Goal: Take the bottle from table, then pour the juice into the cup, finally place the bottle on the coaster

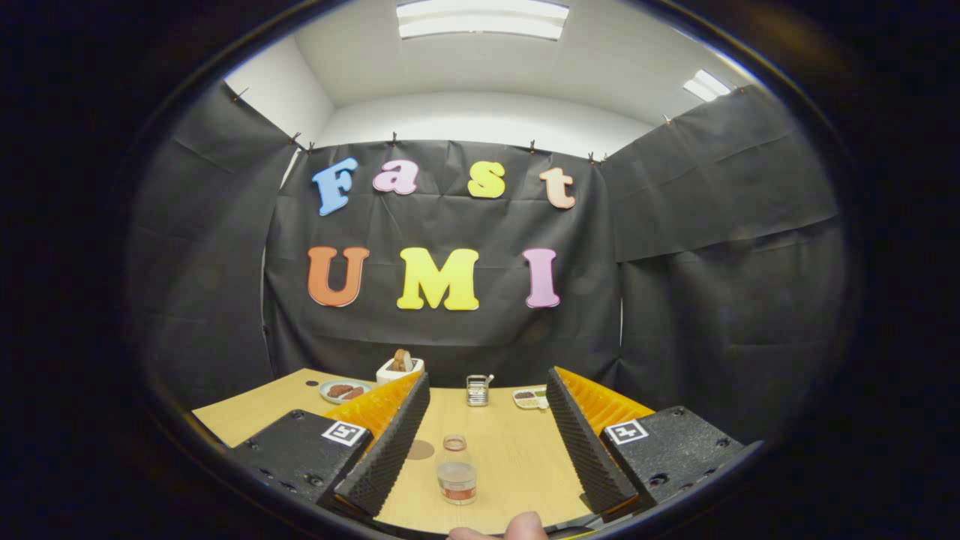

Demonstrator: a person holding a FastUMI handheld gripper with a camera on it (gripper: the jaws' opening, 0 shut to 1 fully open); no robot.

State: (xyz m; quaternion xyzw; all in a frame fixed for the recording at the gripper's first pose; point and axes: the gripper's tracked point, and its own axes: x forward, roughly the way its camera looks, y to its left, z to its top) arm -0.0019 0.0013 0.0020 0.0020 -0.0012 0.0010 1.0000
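Claw (487,442) agape, bottle (457,480) between fingers

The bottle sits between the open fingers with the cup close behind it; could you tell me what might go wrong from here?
1. The gripper is open and the small bottle lies nearer one finger; an off-centre closing could tip it.
2. The cup stands just beyond the bottle, so pushing further forward may knock it.
3. The coaster is partly hidden behind a finger, which could make placing the bottle there harder to judge.
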